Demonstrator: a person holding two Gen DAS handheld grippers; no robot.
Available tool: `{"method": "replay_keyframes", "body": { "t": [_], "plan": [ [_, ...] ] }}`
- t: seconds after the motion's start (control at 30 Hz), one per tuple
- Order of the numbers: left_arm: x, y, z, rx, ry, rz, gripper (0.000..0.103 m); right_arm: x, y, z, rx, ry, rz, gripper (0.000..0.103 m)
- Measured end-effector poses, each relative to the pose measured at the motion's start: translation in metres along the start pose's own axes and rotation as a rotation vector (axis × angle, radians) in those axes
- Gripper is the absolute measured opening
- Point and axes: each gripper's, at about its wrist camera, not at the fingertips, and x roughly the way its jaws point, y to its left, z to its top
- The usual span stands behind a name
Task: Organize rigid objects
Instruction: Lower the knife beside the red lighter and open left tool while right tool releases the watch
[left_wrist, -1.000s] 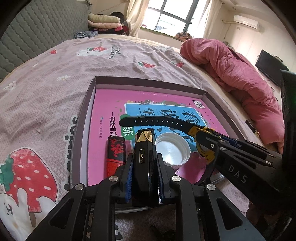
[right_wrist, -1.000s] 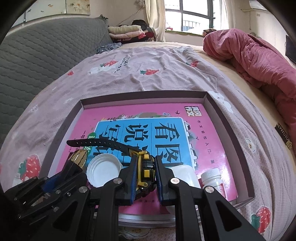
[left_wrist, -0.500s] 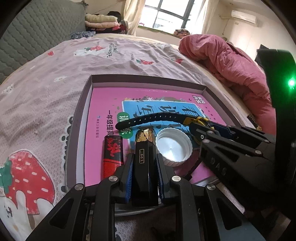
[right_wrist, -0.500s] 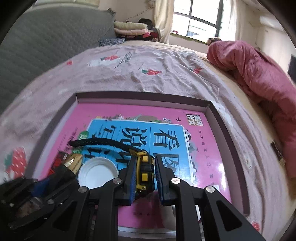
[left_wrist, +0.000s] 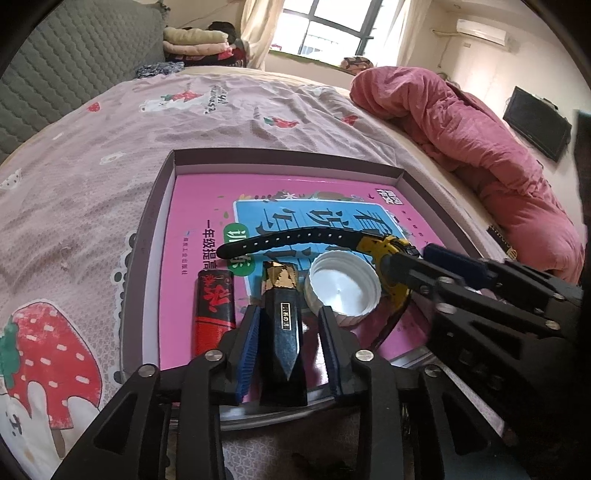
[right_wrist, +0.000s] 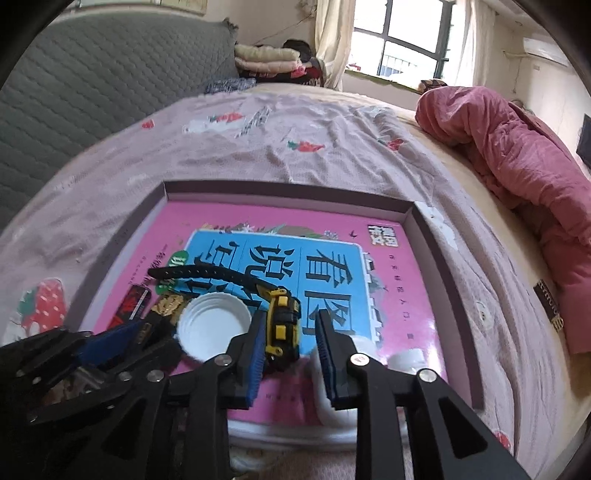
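A shallow dark tray (left_wrist: 288, 157) on the bed holds a pink book (left_wrist: 207, 206). On the book lie a black faceted box with a gold end (left_wrist: 282, 332), a red and black lighter (left_wrist: 214, 299), a white cap (left_wrist: 341, 288) and a yellow and black watch (right_wrist: 282, 328) with a black strap (left_wrist: 288, 240). My left gripper (left_wrist: 289, 312) is opening around the black box, with gaps showing at both pads. My right gripper (right_wrist: 290, 317) is opening around the watch body, which leans by the left pad and is clear of the right pad.
A white bottle (right_wrist: 402, 360) lies in the tray under my right gripper. A bunched pink quilt (left_wrist: 480, 140) lies along the bed's right side. Folded clothes (right_wrist: 266, 59) are stacked by the grey headboard (right_wrist: 92, 85). The printed sheet (left_wrist: 92, 177) surrounds the tray.
Both pairs of jaws have parted: the left has let go of the black box, the right has let go of the watch. Both things now rest on the book.
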Motion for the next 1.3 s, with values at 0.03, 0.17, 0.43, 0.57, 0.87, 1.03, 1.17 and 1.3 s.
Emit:
{"method": "replay_keyframes", "body": {
  "t": [0.03, 0.17, 0.43, 0.57, 0.87, 1.03, 1.17, 1.3],
  "plan": [
    [0.000, -0.001, 0.000, 0.001, 0.000, 0.000, 0.035, -0.003, -0.001, -0.001, -0.001, -0.004, -0.001, 0.033],
    [0.000, 0.000, 0.001, -0.001, 0.002, -0.003, 0.035, -0.017, -0.010, -0.005, 0.003, -0.016, -0.012, 0.035],
    [-0.001, 0.000, 0.001, -0.003, 0.003, -0.004, 0.039, -0.036, -0.034, -0.019, 0.045, -0.015, -0.018, 0.035],
    [-0.003, -0.002, 0.000, 0.011, -0.006, 0.015, 0.042, -0.042, -0.039, -0.023, 0.047, -0.009, -0.030, 0.035],
    [-0.015, -0.002, 0.000, 0.007, -0.027, 0.029, 0.046, -0.056, -0.038, -0.025, 0.034, -0.035, -0.028, 0.046],
    [-0.027, 0.002, 0.002, -0.010, -0.059, 0.020, 0.055, -0.063, -0.038, -0.026, 0.025, -0.043, -0.024, 0.047],
    [-0.042, 0.005, 0.004, -0.014, -0.105, 0.032, 0.056, -0.071, -0.037, -0.028, 0.016, -0.054, 0.008, 0.047],
    [-0.061, 0.011, 0.006, -0.016, -0.149, 0.054, 0.056, -0.079, -0.036, -0.031, 0.008, -0.060, 0.041, 0.053]
  ]
}}
